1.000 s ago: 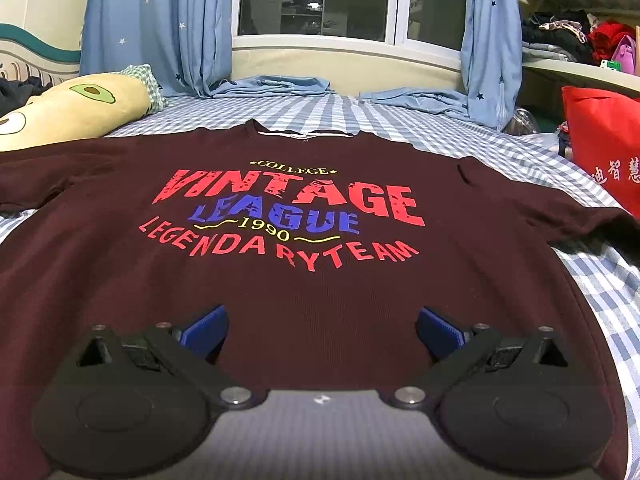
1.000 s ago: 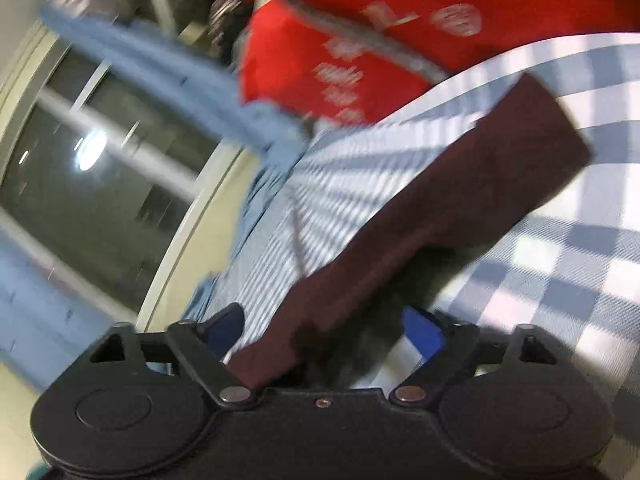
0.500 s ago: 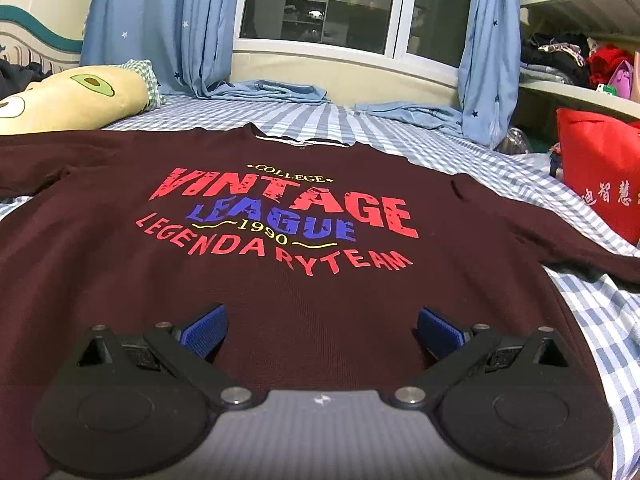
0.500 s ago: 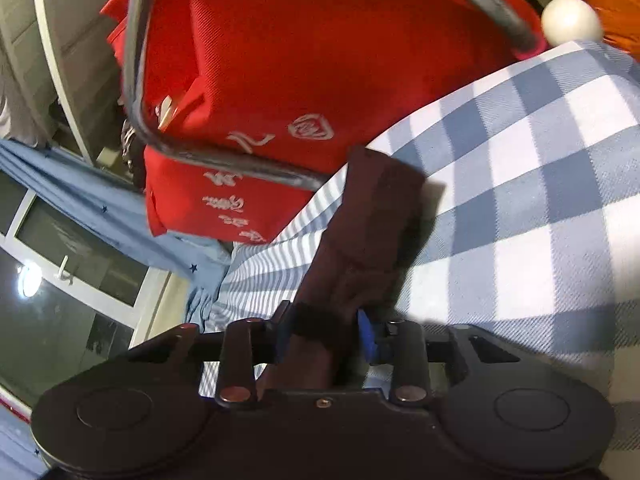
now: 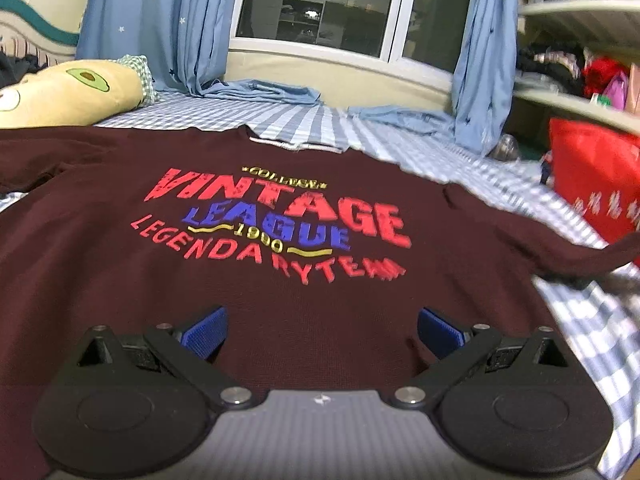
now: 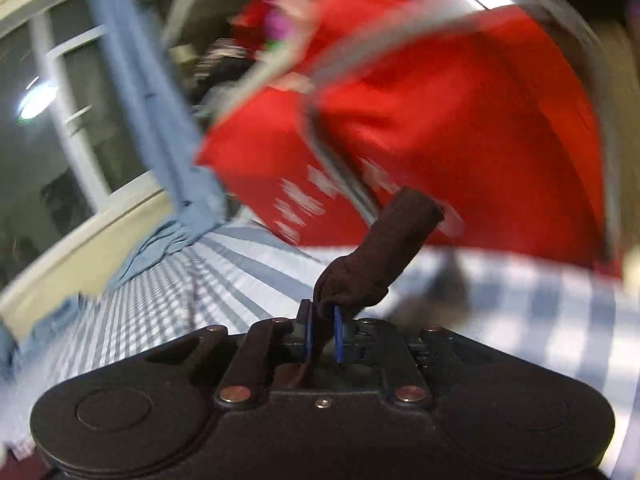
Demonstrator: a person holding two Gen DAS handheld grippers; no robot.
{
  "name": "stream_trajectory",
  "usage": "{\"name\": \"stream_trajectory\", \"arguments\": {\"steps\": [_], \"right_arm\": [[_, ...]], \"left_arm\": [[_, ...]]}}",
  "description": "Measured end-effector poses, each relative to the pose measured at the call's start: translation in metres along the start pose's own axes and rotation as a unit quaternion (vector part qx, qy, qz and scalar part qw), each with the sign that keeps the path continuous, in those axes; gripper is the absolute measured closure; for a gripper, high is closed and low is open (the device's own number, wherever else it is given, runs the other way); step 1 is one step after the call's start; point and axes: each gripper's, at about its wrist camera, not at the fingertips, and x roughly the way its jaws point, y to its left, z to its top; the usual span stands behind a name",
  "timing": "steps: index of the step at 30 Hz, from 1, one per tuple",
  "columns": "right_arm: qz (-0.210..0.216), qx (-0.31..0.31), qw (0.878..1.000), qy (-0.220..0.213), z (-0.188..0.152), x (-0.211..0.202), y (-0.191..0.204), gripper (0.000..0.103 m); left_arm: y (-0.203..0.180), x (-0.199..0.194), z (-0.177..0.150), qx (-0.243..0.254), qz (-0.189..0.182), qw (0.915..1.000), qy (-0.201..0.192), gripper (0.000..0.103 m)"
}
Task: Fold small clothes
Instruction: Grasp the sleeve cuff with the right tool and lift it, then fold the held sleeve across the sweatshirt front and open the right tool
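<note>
A dark maroon T-shirt [image 5: 120, 272] with a red and blue "VINTAGE LEAGUE" print lies flat, front up, on the checked bedsheet [image 5: 592, 332]. My left gripper [image 5: 320, 334] is open and empty, low over the shirt's lower middle. The shirt's right sleeve [image 5: 600, 252] is lifted off the bed at the right edge. In the right wrist view my right gripper [image 6: 323, 334] is shut on that sleeve [image 6: 384, 256], whose end sticks up beyond the blue pads [image 6: 309, 336].
A yellow avocado pillow [image 5: 60, 100] lies at the back left. Blue curtains [image 5: 152, 24] and a window [image 5: 320, 4] stand behind the bed. A red bag [image 5: 596, 176] with a metal frame [image 6: 400, 20] stands close at the right, past the sleeve. Shelves with clothes [image 5: 572, 72] are behind it.
My right gripper closed on the sleeve and has lifted it off the sheet; its view swung, now blurred. My left gripper stayed open and tilted slightly over the shirt.
</note>
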Motion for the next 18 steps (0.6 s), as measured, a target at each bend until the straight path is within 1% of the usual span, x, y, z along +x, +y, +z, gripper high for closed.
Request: {"name": "stream_trajectory", "arguments": {"steps": [2,5,9,12,13,15,17,18], "right_arm": [[0.026,-0.043,0.999,-0.018,0.010,-0.006,0.027,0.095],[0.069,-0.098,0.992,-0.039,0.017,-0.018,0.070,0.096],[0.142,-0.151,0.977,-0.053,0.014,-0.039,0.131,0.097],[0.203,-0.182,0.961,-0.051,0.000,-0.058,0.174,0.097],[0.231,-0.189,0.953,-0.041,-0.009,-0.065,0.188,0.097],[0.272,-0.208,0.939,-0.023,-0.027,-0.076,0.216,0.097],[0.302,-0.233,0.924,-0.007,-0.050,-0.090,0.242,0.098],[0.318,-0.248,0.915,0.006,-0.065,-0.096,0.254,0.098]], "left_arm": [[0.006,-0.005,0.006,-0.009,-0.013,0.9998,-0.007,0.001],[0.016,-0.011,0.019,-0.015,0.002,0.9998,-0.011,0.001],[0.036,-0.024,0.033,-0.033,0.030,0.9986,-0.029,0.001],[0.057,-0.035,0.040,-0.052,0.051,0.9967,-0.036,0.001],[0.065,-0.038,0.042,-0.060,0.056,0.9961,-0.033,0.001],[0.080,-0.042,0.044,-0.080,0.073,0.9939,-0.021,0.001],[0.095,-0.046,0.045,-0.098,0.096,0.9905,-0.015,0.001],[0.102,-0.048,0.044,-0.102,0.105,0.9891,-0.017,0.001]]}}
